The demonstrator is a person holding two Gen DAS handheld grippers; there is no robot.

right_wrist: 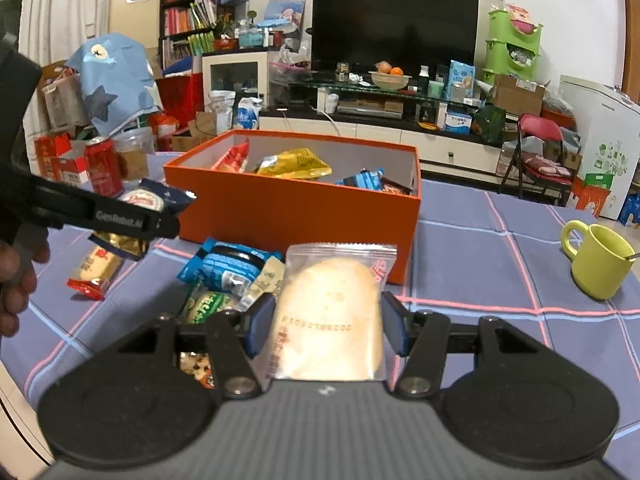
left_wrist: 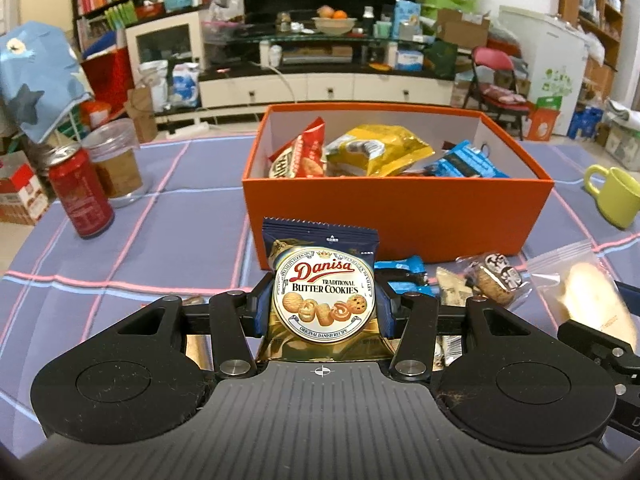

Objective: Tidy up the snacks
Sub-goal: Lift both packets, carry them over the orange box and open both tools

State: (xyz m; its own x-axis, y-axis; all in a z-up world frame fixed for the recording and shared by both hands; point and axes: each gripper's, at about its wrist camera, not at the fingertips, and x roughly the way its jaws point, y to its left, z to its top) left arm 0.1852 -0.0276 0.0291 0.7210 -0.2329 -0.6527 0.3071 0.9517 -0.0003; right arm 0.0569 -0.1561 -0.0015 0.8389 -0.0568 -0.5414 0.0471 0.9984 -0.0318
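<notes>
1. Cluttered living-room shelves and a dark television are sitting behind a table under a blue checked tablecloth (left_wrist: 168,240); an orange box (left_wrist: 400,216) is standing open on it, already taking in a red packet, a yellow bag (left_wrist: 376,152) and blue wrappers.
2. Left gripper (left_wrist: 324,304) is clamping narrowly on a Danisa butter cookie packet (left_wrist: 324,292); the pads are pressing both side edges, so the pack is standing upright and facing the camera, probably so it can be carried over the box wall.
3. Right gripper (right_wrist: 326,328) is gripping a clear-wrapped pale cake (right_wrist: 328,312), jaws set wider to suit its broader body; it is hanging just in front of the box's near wall.
4. Loose snacks are still lying on the cloth between grippers and box: a blue cookie pack (right_wrist: 228,268), a green-labelled one and a red-ended bar (right_wrist: 96,272); these are waiting their turn, I judge.
5. A red can (left_wrist: 80,196) and a green mug (right_wrist: 600,256) are standing well apart from the box, outside the sorting.
</notes>
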